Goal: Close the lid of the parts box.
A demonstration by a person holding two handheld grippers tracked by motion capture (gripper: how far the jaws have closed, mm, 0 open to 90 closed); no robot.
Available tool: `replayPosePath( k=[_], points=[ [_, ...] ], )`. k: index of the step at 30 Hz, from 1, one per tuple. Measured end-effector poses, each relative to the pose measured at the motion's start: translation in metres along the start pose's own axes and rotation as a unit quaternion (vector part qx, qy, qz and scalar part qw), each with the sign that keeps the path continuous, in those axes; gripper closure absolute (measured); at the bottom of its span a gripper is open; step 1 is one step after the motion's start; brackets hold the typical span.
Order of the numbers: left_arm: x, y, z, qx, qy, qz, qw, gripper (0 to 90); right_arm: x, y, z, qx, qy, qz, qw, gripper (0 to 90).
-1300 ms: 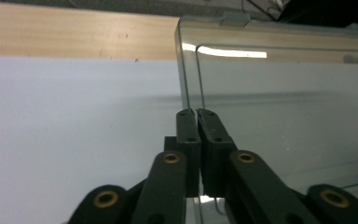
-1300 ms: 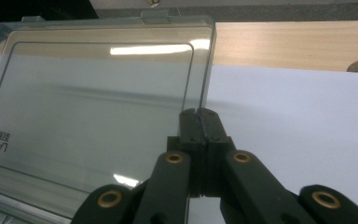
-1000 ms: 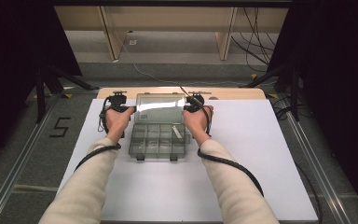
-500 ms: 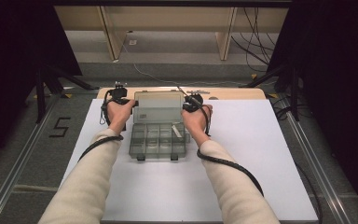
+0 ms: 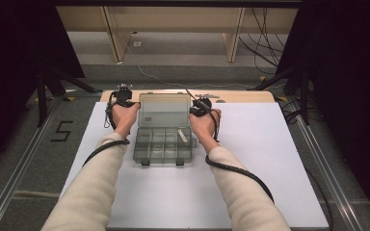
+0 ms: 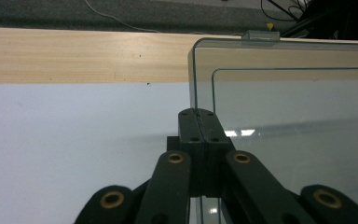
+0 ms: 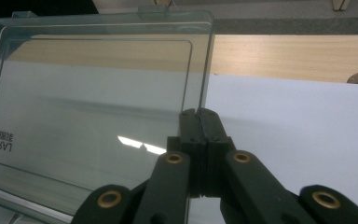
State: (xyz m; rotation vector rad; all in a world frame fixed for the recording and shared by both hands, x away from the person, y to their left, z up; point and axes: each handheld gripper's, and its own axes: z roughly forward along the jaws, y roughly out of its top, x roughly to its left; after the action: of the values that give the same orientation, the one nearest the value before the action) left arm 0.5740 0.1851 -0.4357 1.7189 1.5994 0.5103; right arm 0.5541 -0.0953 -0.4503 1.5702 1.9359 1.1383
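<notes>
A clear grey compartment box lies in the middle of the white table, its lid raised at the far side. My left gripper is shut on the lid's left edge, and its jaws have just been closing with that edge between them. In the left gripper view the jaws meet on the thin edge of the lid. My right gripper is shut on the lid's right edge. The right gripper view has the jaws pinching the lid there.
A small white piece lies in a right-hand compartment of the box. A wooden strip runs along the table's far edge, with small items on it. The white tabletop spreads to both sides, with dark stands and cables beyond.
The lid's bright glare has gone and it now looks darker and more upright. The left hand has shifted slightly away from me. The right hand has stayed put.
</notes>
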Motion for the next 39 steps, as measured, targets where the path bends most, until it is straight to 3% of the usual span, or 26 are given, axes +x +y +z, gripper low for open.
replayPosePath(
  k=[8,13,19,27,29,31,32,33,34,36,37,38,39],
  points=[
    [-0.001,-0.003,-0.011,-0.020,-0.005,0.009,0.9997,89.5,0.001,0.004,-0.005,-0.003,0.007,0.001,1.0000,89.0],
    [-0.002,-0.003,-0.017,-0.031,-0.014,0.017,0.9993,89.5,0.001,0.015,-0.005,-0.019,0.010,-0.003,0.9998,78.4],
    [-0.001,-0.005,-0.022,-0.037,-0.018,0.019,0.9990,89.4,-0.001,0.031,-0.007,-0.034,0.012,-0.006,0.9993,75.0],
    [-0.001,-0.006,-0.026,-0.045,-0.025,0.025,0.9983,89.4,-0.002,0.039,-0.006,-0.035,0.021,0.005,0.9992,76.8],
    [-0.001,-0.006,-0.027,-0.047,-0.029,0.027,0.9981,89.4,-0.003,0.039,-0.006,-0.037,0.031,0.022,0.9986,79.0],
    [0.000,-0.006,-0.027,-0.045,-0.029,0.028,0.9981,89.4,-0.004,0.039,-0.005,-0.040,0.024,0.015,0.9988,81.6],
    [-0.002,-0.007,-0.026,-0.057,-0.029,0.011,0.9979,89.4,-0.004,0.039,-0.006,-0.040,0.022,0.015,0.9989,83.1],
    [0.000,-0.007,-0.027,-0.046,-0.030,0.027,0.9981,89.3,-0.004,0.039,-0.006,-0.040,0.020,0.013,0.9989,85.5],
    [0.001,-0.007,-0.027,-0.045,-0.031,0.030,0.9981,89.3,-0.004,0.039,-0.007,-0.037,0.018,0.014,0.9991,86.2],
    [0.000,-0.007,-0.028,-0.046,-0.030,0.029,0.9981,89.2,-0.003,0.039,-0.007,-0.036,0.014,0.015,0.9991,86.7],
    [-0.002,-0.007,-0.026,-0.059,-0.032,0.014,0.9977,89.1,-0.002,0.039,-0.007,-0.037,0.013,0.011,0.9992,86.9],
    [0.000,-0.007,-0.027,-0.053,-0.035,0.025,0.9977,89.0,0.000,0.038,-0.008,-0.039,0.012,0.022,0.9989,87.1],
    [0.001,-0.007,-0.028,-0.045,-0.032,0.029,0.9981,88.8,-0.001,0.039,-0.009,-0.036,0.009,0.012,0.9992,87.2]
  ],
)
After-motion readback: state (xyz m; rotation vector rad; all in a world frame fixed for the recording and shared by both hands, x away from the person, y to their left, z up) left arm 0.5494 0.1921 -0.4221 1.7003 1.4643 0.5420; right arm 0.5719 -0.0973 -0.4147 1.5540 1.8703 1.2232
